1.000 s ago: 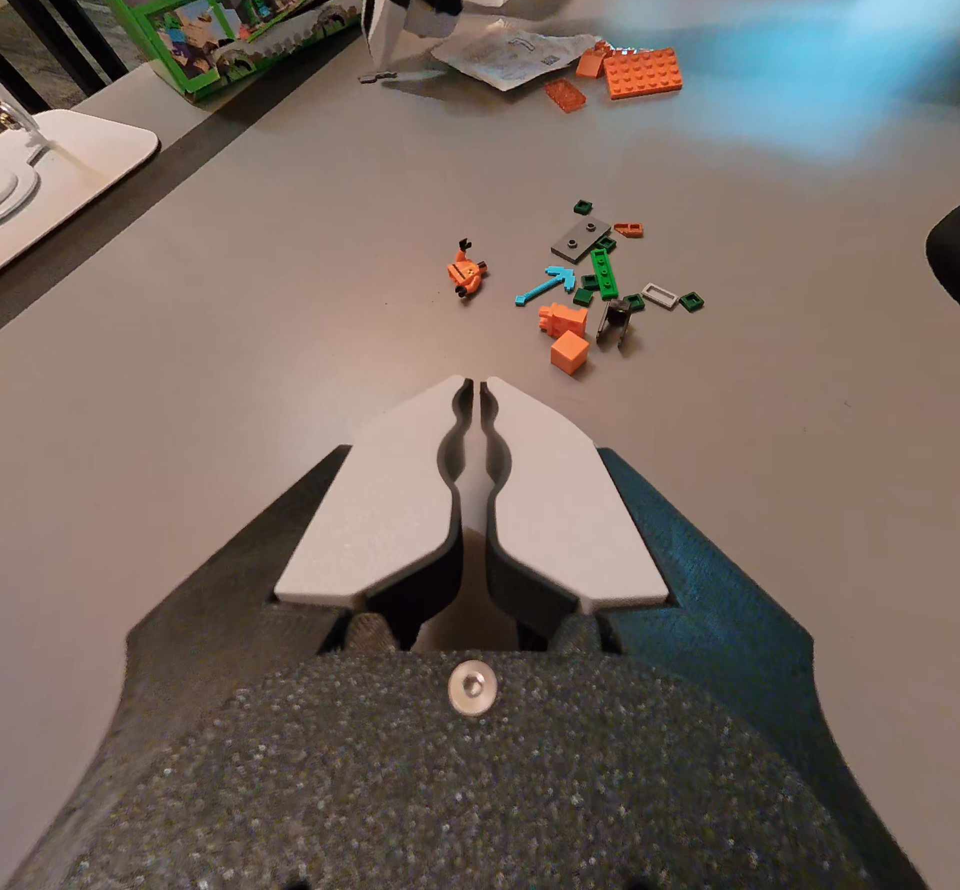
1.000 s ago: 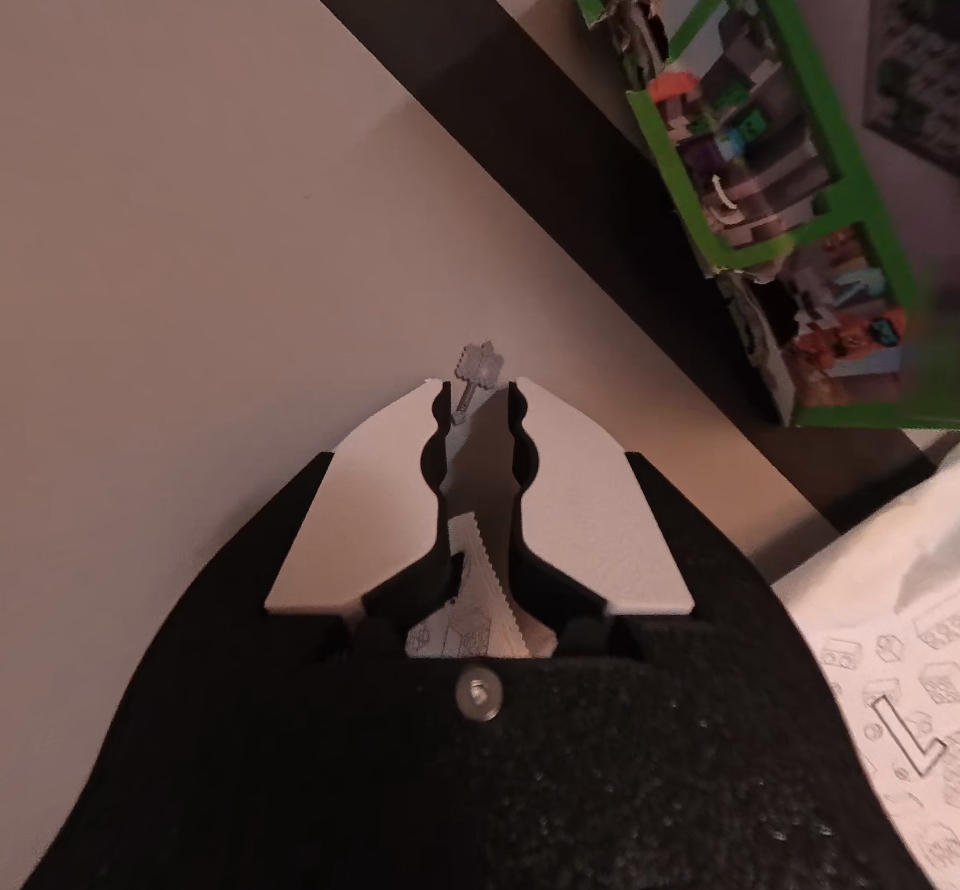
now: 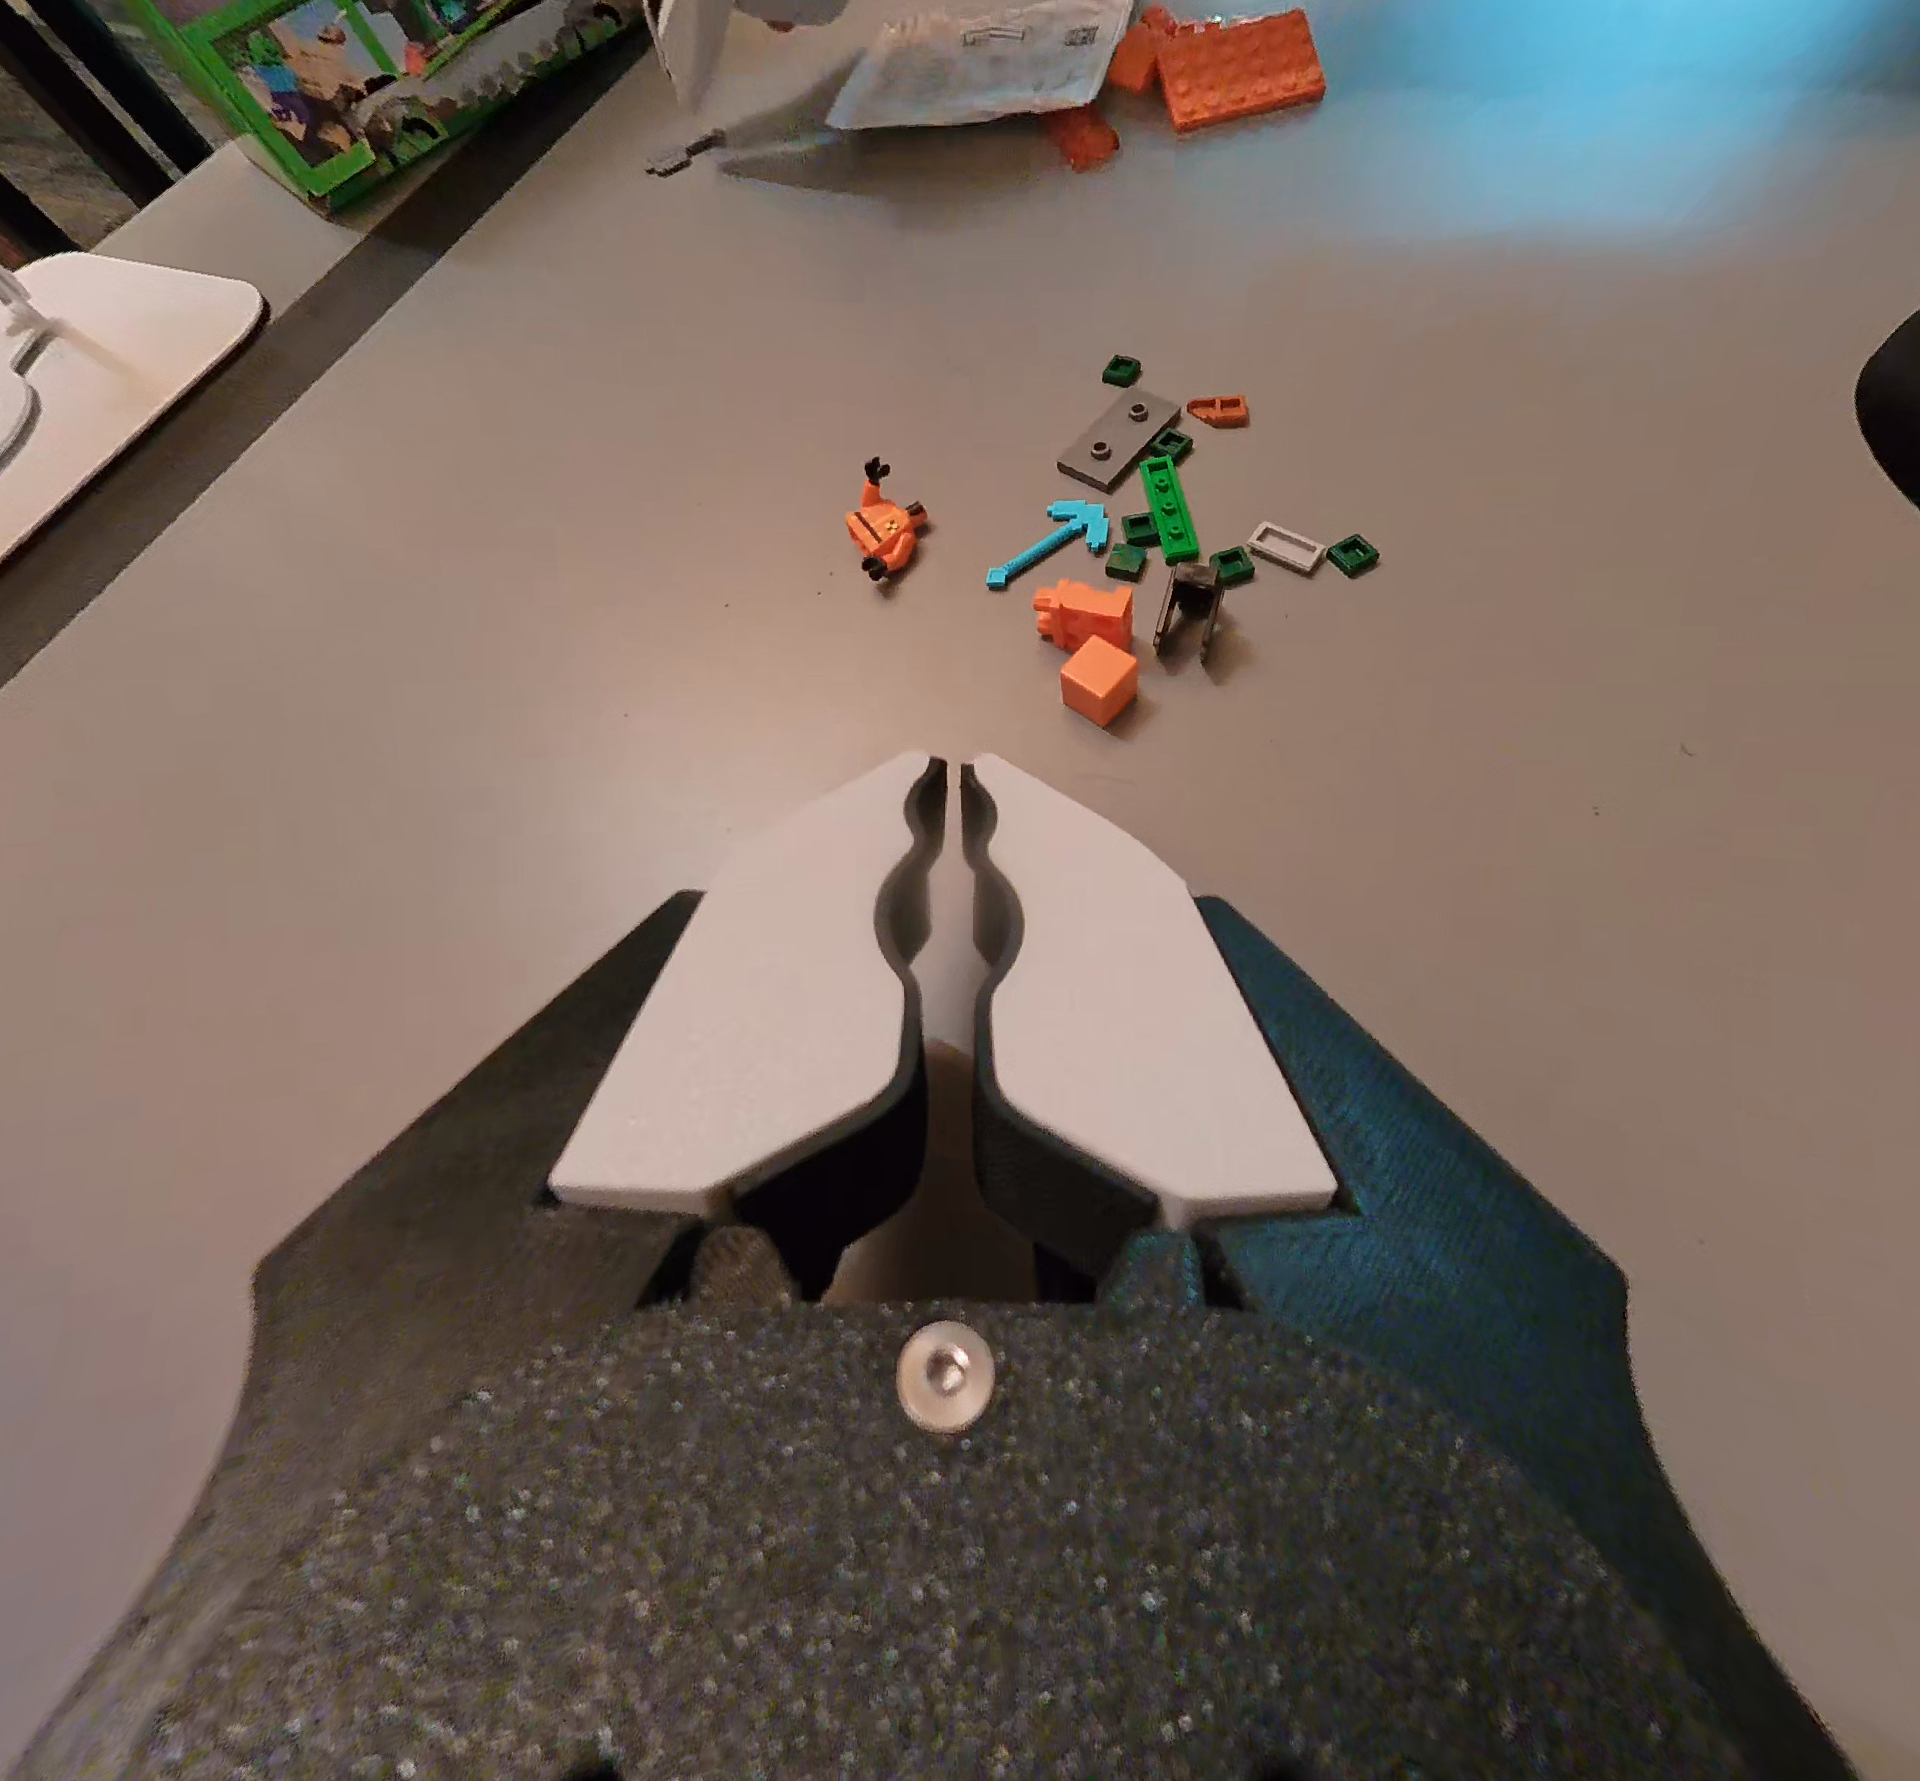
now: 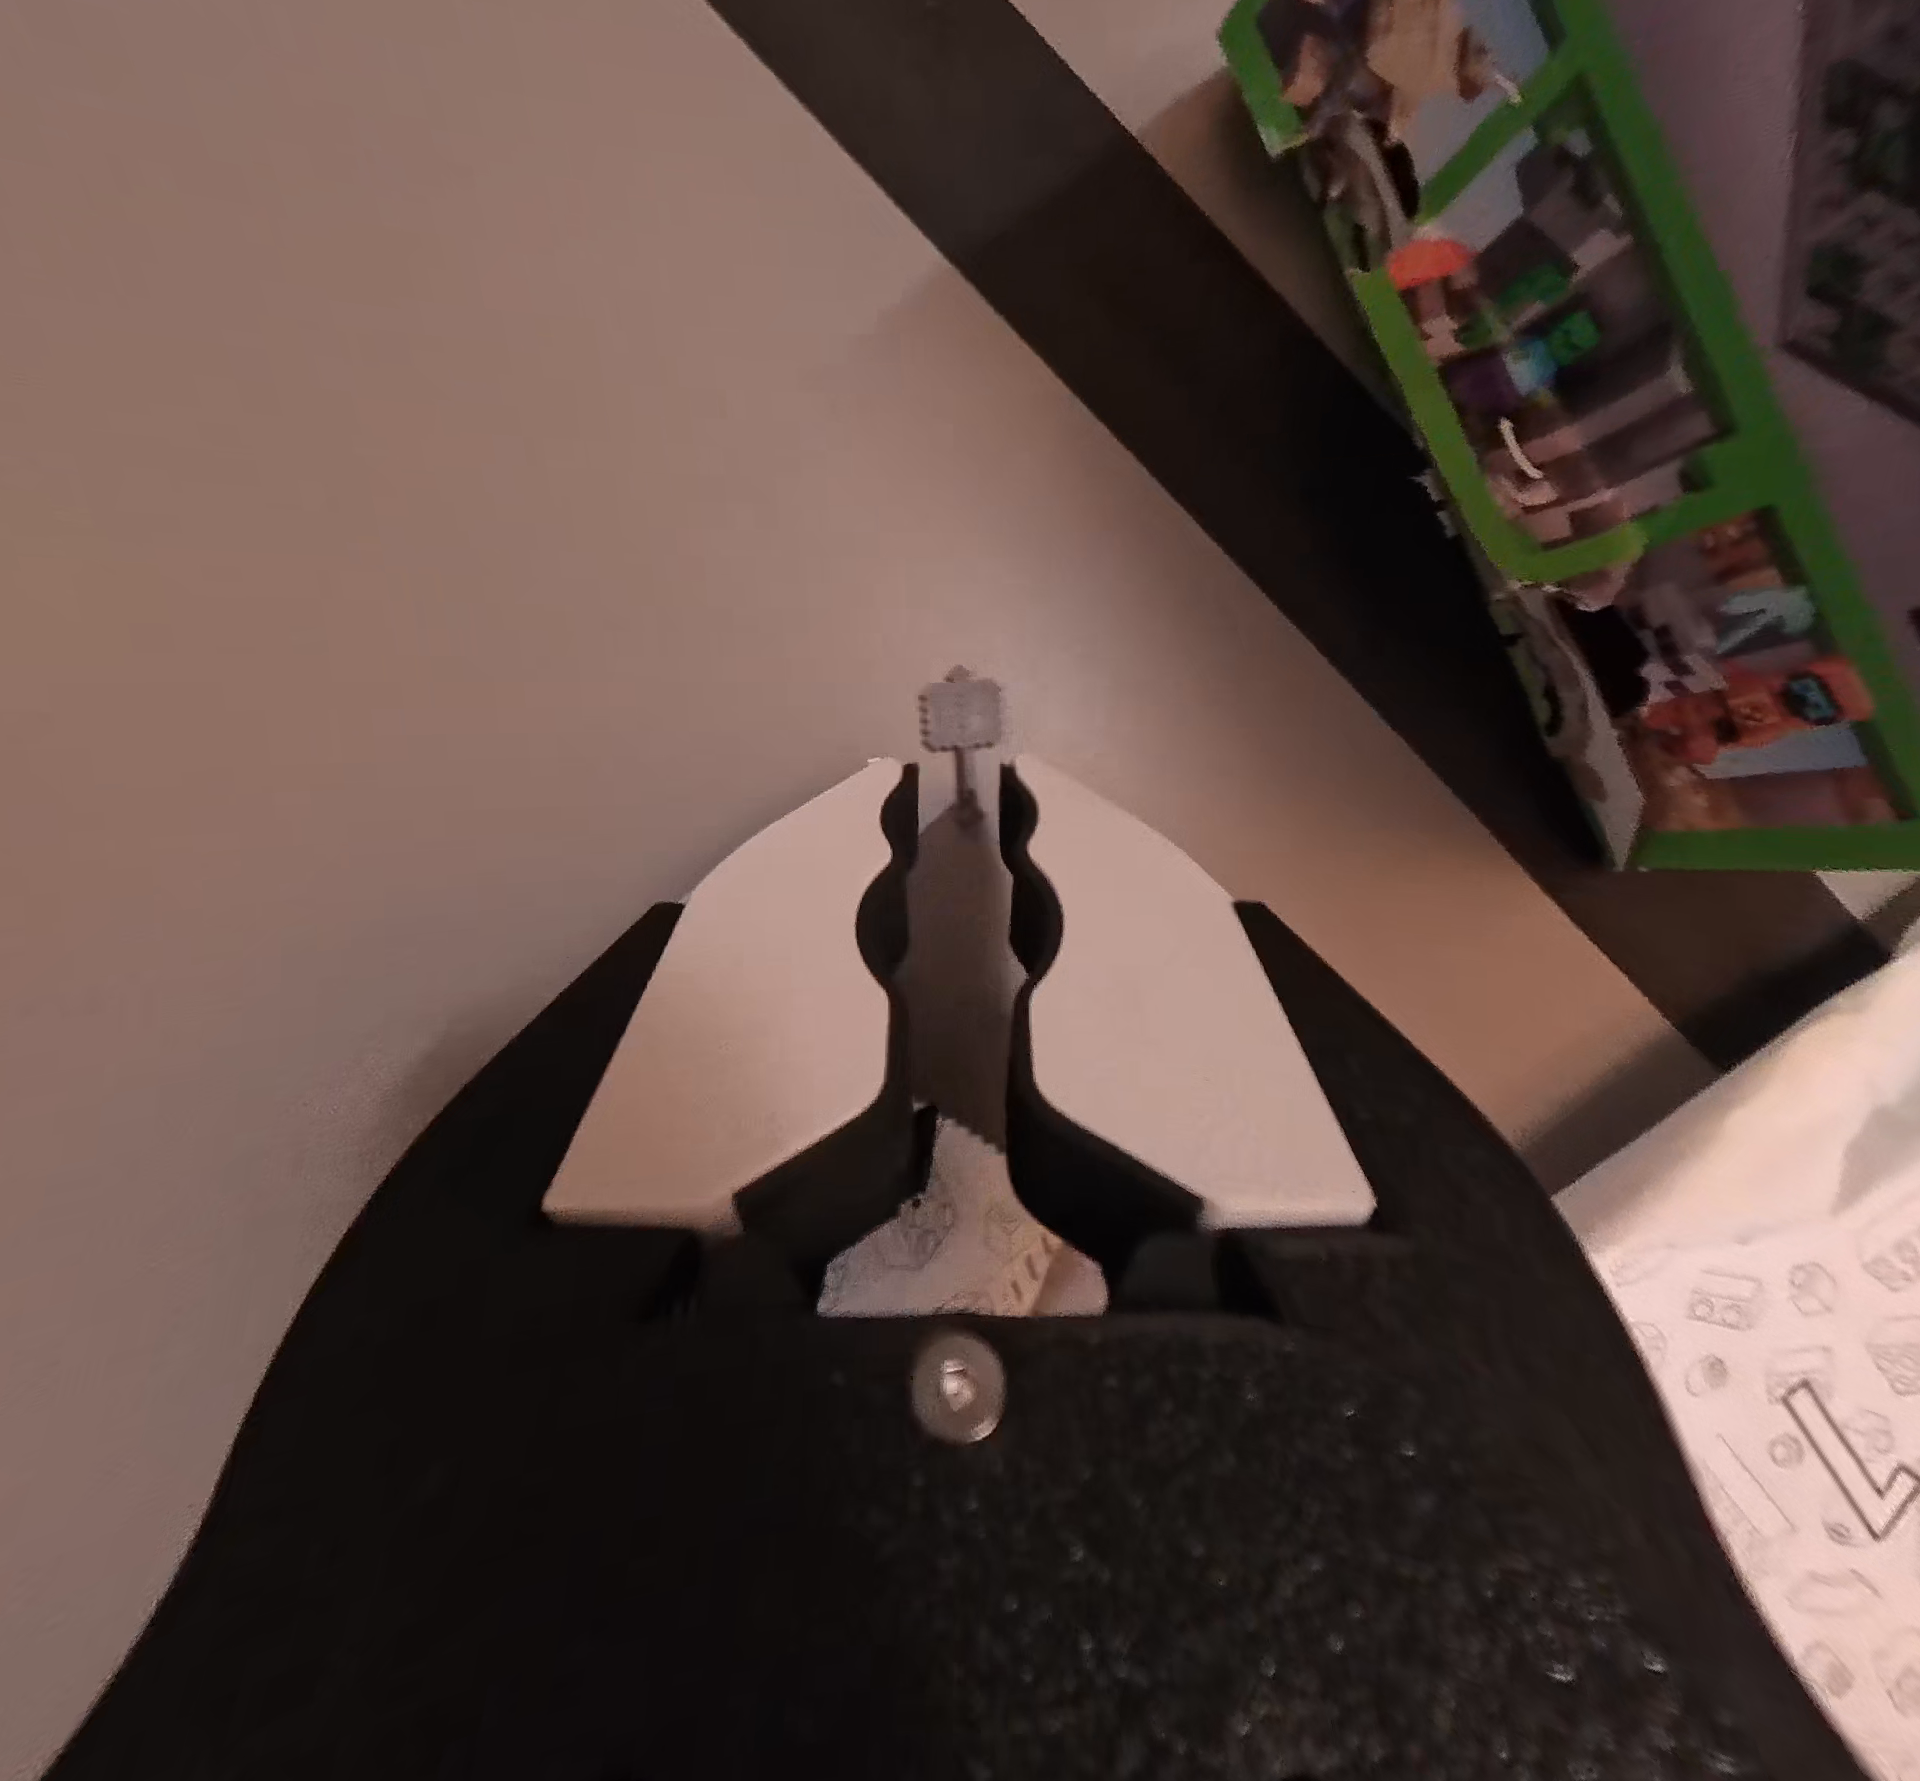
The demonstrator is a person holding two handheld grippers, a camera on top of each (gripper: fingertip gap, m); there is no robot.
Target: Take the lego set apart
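- Left claw [image 3: 954, 763] hangs over the grey table [image 3: 520, 588], its two tips almost touching, with nothing between them.
- Right claw [image 4: 951, 767] has a small gap between its tips. A tiny grey toy axe [image 4: 961, 729] lies on the table right at the tips; I cannot tell if the claw touches it.
- Loose lego bits lie far and right of the left claw: an orange cube [image 3: 1099, 680], a blue pickaxe [image 3: 1047, 542], a green strip [image 3: 1168, 510], a grey plate [image 3: 1120, 441], and a small orange figure body [image 3: 883, 526] a bit to the left.
- Far off sit a big orange plate [image 3: 1242, 69] and a crumpled paper bag [image 3: 982, 58] that covers part of the orange bits.
- A green lego box [image 3: 395, 38] stands far left; what is inside is hidden.
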